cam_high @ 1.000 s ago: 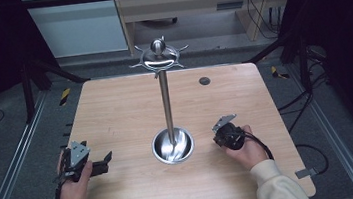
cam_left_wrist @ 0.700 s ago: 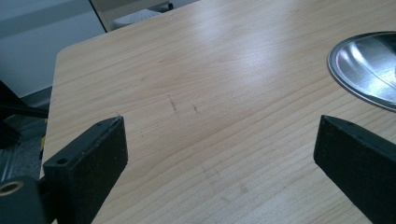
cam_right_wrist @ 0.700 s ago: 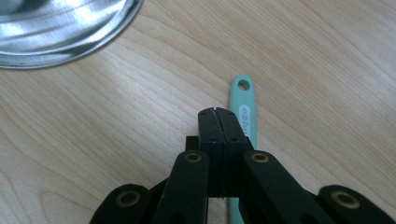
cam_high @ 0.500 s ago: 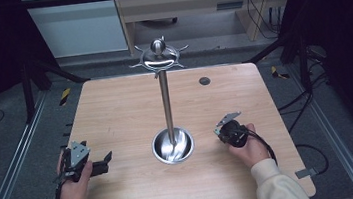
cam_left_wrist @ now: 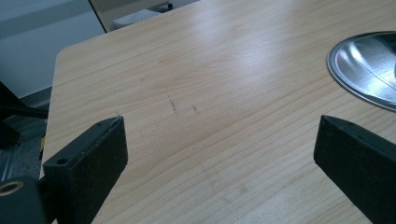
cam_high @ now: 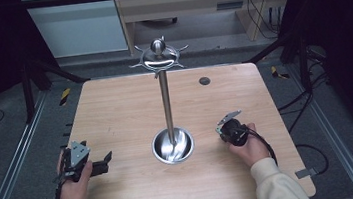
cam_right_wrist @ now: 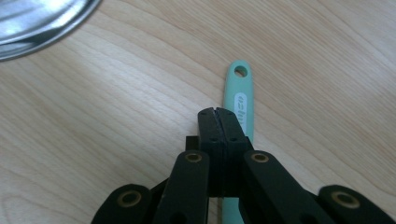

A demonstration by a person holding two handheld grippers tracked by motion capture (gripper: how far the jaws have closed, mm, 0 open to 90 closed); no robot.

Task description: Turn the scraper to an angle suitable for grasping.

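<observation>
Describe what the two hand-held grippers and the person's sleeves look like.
Both are black. The left hand-held gripper carries a grey three-cornered plate, as does the right hand-held gripper, and a black cable trails from each. Brass-coloured rivets stud the right one's linkages. The right arm wears a cream sleeve.

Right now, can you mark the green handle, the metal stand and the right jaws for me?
green handle point(cam_right_wrist: 239, 100), right gripper view, upper part near its hanging hole.
metal stand point(cam_high: 166, 105), high view, middle of its upright pole.
right gripper point(cam_right_wrist: 217, 112), right gripper view, tips of the shut jaws.
</observation>
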